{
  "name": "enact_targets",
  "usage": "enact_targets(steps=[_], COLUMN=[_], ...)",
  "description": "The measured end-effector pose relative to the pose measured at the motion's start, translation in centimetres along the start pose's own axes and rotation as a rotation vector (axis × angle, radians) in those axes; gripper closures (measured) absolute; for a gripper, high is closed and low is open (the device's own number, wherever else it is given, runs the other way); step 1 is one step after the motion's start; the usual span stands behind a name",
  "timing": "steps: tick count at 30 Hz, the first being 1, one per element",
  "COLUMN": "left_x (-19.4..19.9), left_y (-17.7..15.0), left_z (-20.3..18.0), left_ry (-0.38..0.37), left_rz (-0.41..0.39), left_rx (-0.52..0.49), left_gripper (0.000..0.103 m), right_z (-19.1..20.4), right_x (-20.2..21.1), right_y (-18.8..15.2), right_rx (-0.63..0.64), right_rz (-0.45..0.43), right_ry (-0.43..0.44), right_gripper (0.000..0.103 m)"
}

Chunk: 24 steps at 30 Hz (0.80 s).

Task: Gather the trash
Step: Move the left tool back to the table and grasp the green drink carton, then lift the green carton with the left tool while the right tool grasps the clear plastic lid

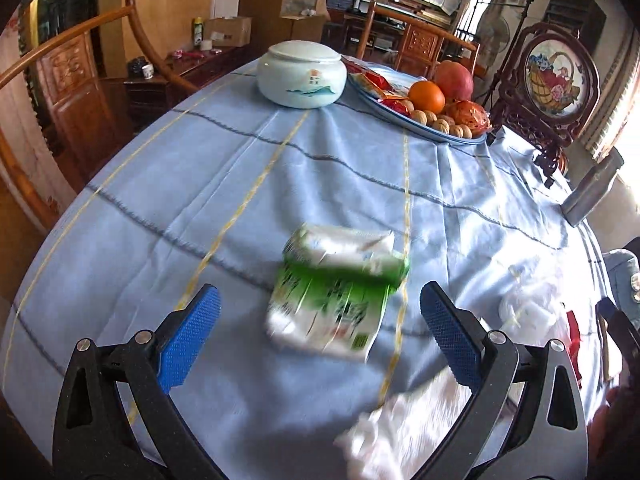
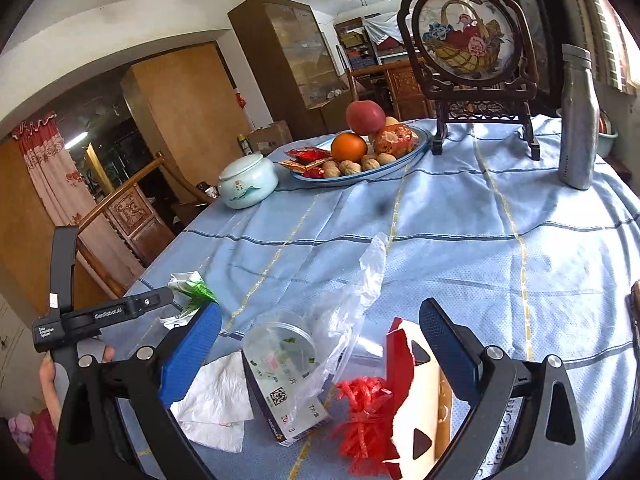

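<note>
Table, blue cloth (image 2: 460,216): carton (image 1: 336,292), tissue (image 2: 216,400), jar (image 1: 301,74), fruit plate (image 2: 416,152), bottle (image 2: 578,120).

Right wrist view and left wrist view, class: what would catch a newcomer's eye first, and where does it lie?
Probably the litter at the near edge of the blue tablecloth: red mesh netting, a torn red-and-white paper and a clear plastic bag between the open right gripper. The green-and-white carton lies ahead of the open left gripper. Farther back stands a fruit plate.
</note>
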<state>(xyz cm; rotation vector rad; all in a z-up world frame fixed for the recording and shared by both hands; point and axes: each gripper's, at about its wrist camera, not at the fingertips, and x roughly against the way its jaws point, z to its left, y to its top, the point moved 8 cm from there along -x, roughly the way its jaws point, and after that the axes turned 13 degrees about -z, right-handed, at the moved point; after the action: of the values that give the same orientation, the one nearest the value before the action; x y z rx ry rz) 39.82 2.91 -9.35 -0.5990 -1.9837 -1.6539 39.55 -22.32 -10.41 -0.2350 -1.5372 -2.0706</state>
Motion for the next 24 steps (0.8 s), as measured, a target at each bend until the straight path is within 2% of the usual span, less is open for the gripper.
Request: enact_targets(steps=[3, 6, 11, 14, 21, 24], left_x=[-2.0, -3.5, -6.1, -6.2, -5.3, -5.1], left_y=[0.7, 0.0, -2.6, -3.1, -1.9, -1.6], left_z=[-0.6, -0.9, -1.6, -1.8, 0.6, 1.6], left_ry=[0.030, 0.046, 0.029, 0.063, 0.101, 0.111], left_rz=[-0.002, 0.012, 0.124, 0.118, 0.086, 0.088], left_rx=[-0.028, -0.061, -0.144, -0.205, -0.113, -0.077], left_gripper=[0.007, 0.007, 0.007, 0.007, 0.007, 0.007], right_z=[-0.1, 0.4, 1.3, 2.0, 4.7, 6.2], right_x=[0.2, 0.4, 0.4, 0.3, 0.1, -0.2], right_y=[0.3, 0.3, -0.4, -0.7, -1.9, -2.7], right_rx=[-0.009, 0.002, 0.026, 0.050, 0.147, 0.221], right_rz=[-0.016, -0.015, 0.003, 0.008, 0.009, 0.018], right_ry=[0.008, 0.016, 0.028, 0.035, 0.079, 0.092], right_gripper=[0.006, 0.006, 0.006, 0.006, 0.006, 0.010])
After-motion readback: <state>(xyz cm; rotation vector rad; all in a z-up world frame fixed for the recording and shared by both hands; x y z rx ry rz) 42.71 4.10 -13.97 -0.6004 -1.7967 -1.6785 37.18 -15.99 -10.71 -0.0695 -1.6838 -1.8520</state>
